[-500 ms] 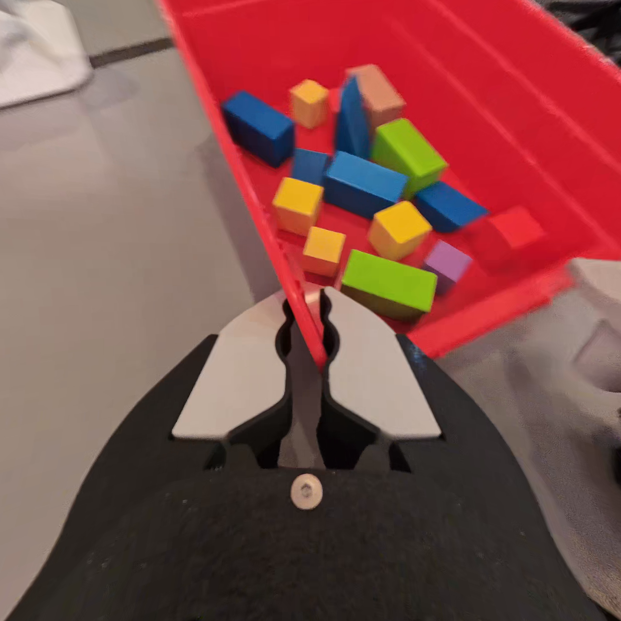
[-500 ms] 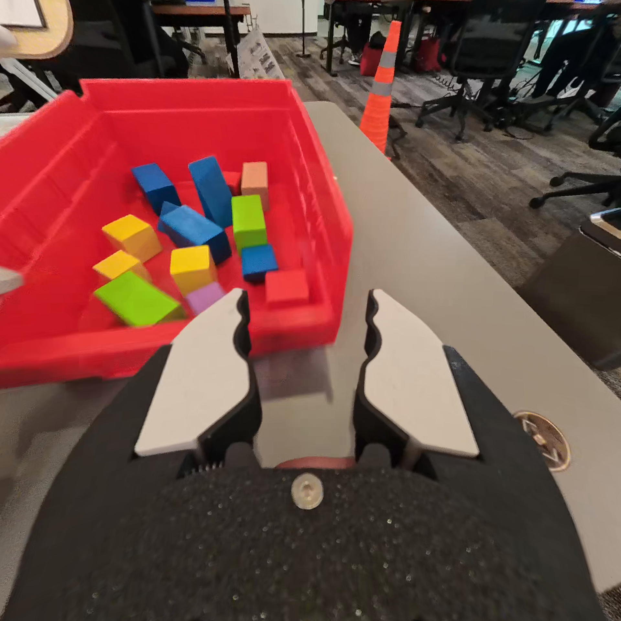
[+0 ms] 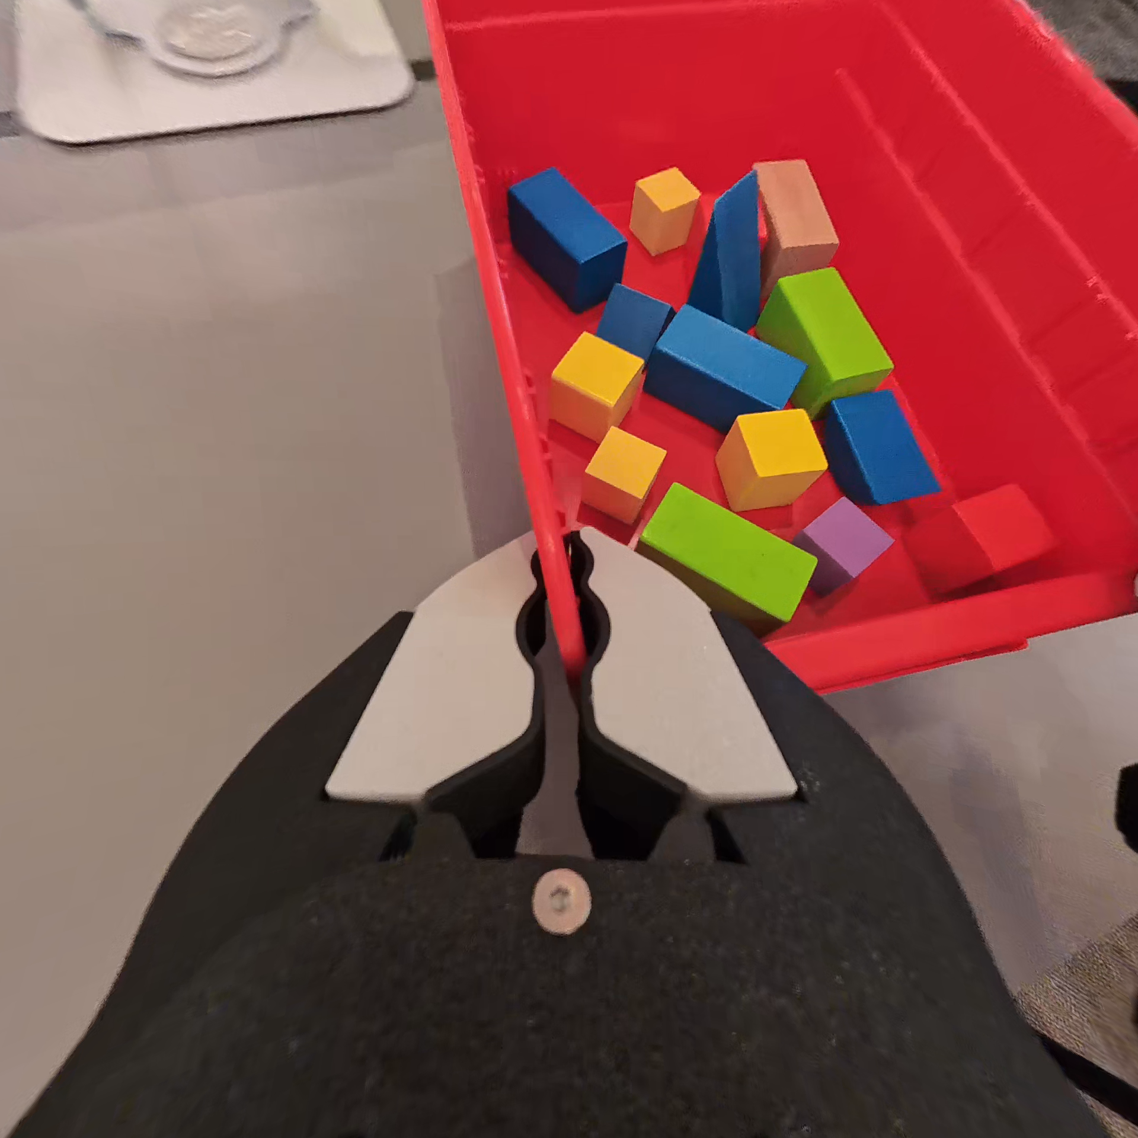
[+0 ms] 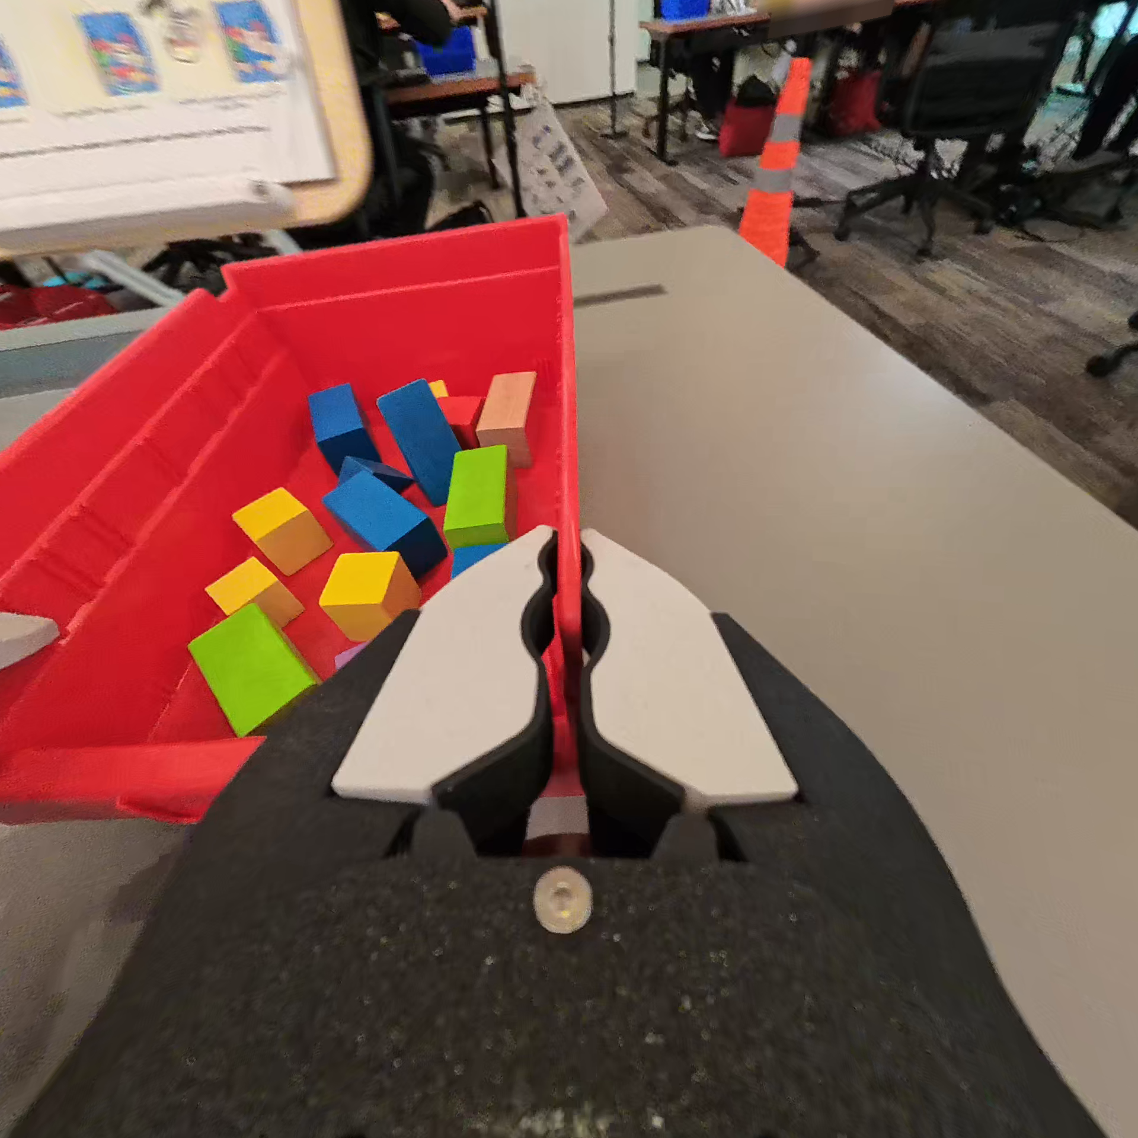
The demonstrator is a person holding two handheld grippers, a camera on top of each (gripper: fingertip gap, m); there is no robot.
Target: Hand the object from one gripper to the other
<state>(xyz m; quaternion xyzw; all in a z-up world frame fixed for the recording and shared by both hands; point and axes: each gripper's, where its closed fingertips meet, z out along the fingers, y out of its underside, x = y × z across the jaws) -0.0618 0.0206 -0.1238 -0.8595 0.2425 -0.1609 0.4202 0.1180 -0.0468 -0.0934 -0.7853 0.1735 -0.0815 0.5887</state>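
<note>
1. We have both grippers clamped on the red bin (image 3: pixel 770 123) at once: the left gripper (image 3: pixel 563 548) is closed tight on the bin's left side wall close to its near corner, and the right gripper (image 4: pixel 568 542) is closed just as narrowly on the opposite side wall, also toward the near end

2. The bin sits tilted between the two grips, over the grey table (image 4: pixel 831 492), with its load of coloured blocks (image 3: pixel 720 366) pooled toward its near wall – so we judge the handover to be at the shared-hold stage

3. To do this step well, we keep the right grip firm and level the bin before the left one lets go; a single-wall hold on a loaded bin will want to twist, so we open the left slowly and draw it straight back from the wall

4. We watch the green block (image 3: pixel 730 557) and the purple cube (image 3: pixel 843 542) beside the near wall – they would slide first if the bin tips further

5. Whether the bin's underside touches the table or hangs clear, we cannot tell from either view

6. The bin's far end is cut off in the left wrist view, and the right gripper's body hides the bin's near right corner

7. A pale sliver at the bin's left in the right wrist view may be a finger of the left gripper, though too little shows to be sure

8. The mat beyond the bin is blurred
</note>
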